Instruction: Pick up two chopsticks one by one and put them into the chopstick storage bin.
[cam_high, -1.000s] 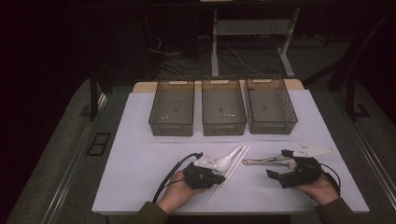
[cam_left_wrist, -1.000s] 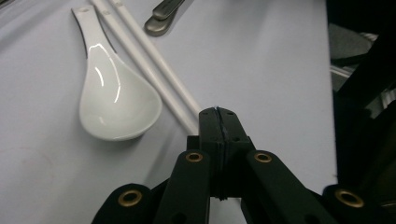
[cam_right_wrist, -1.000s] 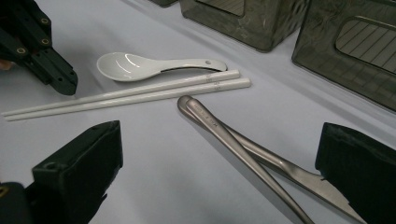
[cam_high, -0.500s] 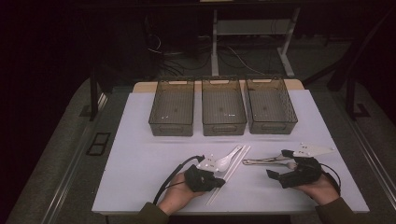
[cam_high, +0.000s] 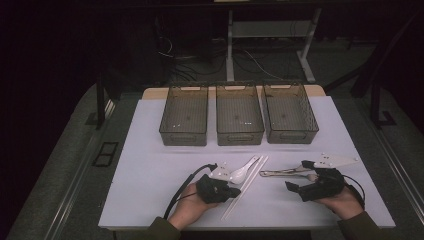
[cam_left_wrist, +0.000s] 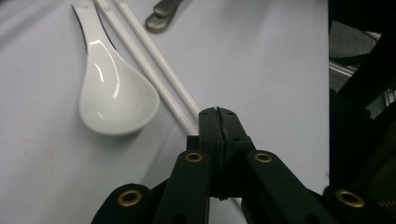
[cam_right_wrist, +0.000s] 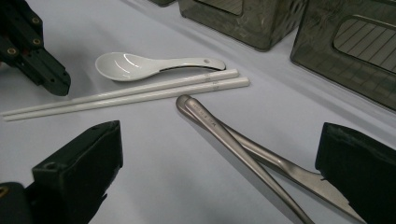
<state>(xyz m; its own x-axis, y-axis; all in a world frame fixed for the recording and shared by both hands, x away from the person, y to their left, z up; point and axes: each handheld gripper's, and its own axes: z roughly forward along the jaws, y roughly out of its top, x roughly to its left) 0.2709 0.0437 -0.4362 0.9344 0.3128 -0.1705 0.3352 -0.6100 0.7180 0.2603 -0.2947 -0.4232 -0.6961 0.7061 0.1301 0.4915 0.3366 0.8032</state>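
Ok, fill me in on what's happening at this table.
A person holds a gripper in each hand over cutlery on a white table. The left gripper, jaws shut, sits over the white chopsticks beside a white spoon. The right gripper, jaws open, faces metal utensils. Three bins wait behind.

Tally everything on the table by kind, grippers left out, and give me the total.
Dark bins: 3
White soup spoon: 1
White chopsticks: 2
Metal utensils: 2, handles overlapping; one has fork tines, the other's end is hidden
Total: 8
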